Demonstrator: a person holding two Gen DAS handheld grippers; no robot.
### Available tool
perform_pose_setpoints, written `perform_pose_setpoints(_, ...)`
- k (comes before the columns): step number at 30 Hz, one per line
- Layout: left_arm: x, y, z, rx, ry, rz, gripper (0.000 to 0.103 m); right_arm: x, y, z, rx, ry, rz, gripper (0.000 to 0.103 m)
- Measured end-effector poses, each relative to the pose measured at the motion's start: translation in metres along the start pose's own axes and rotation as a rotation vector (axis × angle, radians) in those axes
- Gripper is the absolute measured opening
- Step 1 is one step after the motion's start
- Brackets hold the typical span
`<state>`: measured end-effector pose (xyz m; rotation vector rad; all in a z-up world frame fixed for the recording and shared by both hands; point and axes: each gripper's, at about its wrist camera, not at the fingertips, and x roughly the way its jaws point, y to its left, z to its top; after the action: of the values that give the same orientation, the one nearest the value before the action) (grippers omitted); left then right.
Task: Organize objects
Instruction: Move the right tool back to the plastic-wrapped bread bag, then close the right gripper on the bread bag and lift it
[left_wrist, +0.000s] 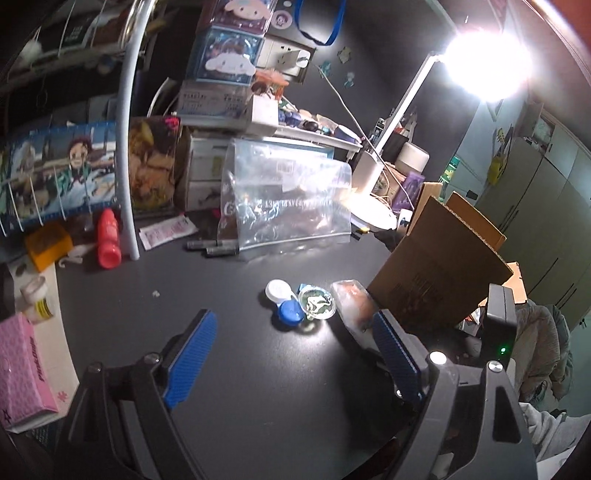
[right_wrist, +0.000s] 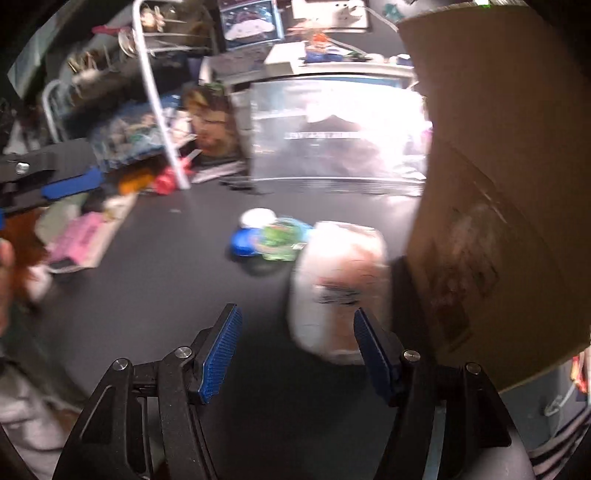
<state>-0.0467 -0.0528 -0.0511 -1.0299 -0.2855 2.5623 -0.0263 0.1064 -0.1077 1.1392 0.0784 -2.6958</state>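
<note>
On the dark desk (left_wrist: 258, 369) a white and blue contact-lens case (left_wrist: 282, 301), a small clear cup of green jelly (left_wrist: 317, 303) and a sealed plastic snack packet (left_wrist: 352, 306) lie bunched together, the packet just beside the open cardboard box (left_wrist: 439, 273) at the right. The left gripper (left_wrist: 291, 354) hovers over bare desk short of this cluster, its blue-padded jaws spread wide with nothing between them. The right gripper (right_wrist: 297, 354), in a blurred view, also stands open and empty, its right finger just beside the packet (right_wrist: 340, 280); whether they touch I cannot tell.
</note>
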Motion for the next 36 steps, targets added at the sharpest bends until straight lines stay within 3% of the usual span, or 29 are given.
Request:
perform_pose_setpoints(8,0.005,0.001,-0.003,-0.013,0.011,-0.009,0.084,0.012,-0.004,-0.003,-0.017,-0.013,-0.048,0.064)
perform_pose_setpoints(15,0.009,0.000,-0.002,-0.011,0.035,-0.011,0.084,0.016,-0.004,-0.009,-0.008,0.015,-0.006,0.065)
perform_pose_setpoints(22,0.017,-0.004,-0.003,-0.002,0.060,-0.020,0.084,0.000,0.007,-0.021,-0.036,0.046,0.097,0.066)
perform_pose_setpoints(26,0.017,-0.006,-0.001,-0.005,0.056,-0.022,0.084,-0.021,0.018,-0.027,-0.070,-0.049,0.010,0.066)
perform_pose_setpoints(28,0.016,-0.006,0.000,-0.003,0.055,-0.026,0.084,-0.025,0.024,-0.027,-0.089,-0.083,-0.042,0.074)
perform_pose_setpoints(29,0.015,-0.007,0.001,-0.001,0.056,-0.024,0.084,-0.022,0.026,-0.026,-0.096,-0.087,-0.070,0.081)
perform_pose_setpoints(30,0.015,-0.008,0.001,0.002,0.057,-0.021,0.084,-0.018,0.025,-0.025,-0.095,-0.081,-0.077,0.082)
perform_pose_setpoints(34,0.013,-0.007,0.001,-0.002,0.054,-0.013,0.084,0.010,0.012,-0.020,-0.030,-0.008,-0.081,0.082)
perform_pose_setpoints(36,0.011,-0.006,0.001,-0.004,0.053,-0.007,0.084,0.013,0.006,-0.022,-0.003,-0.010,-0.068,0.075)
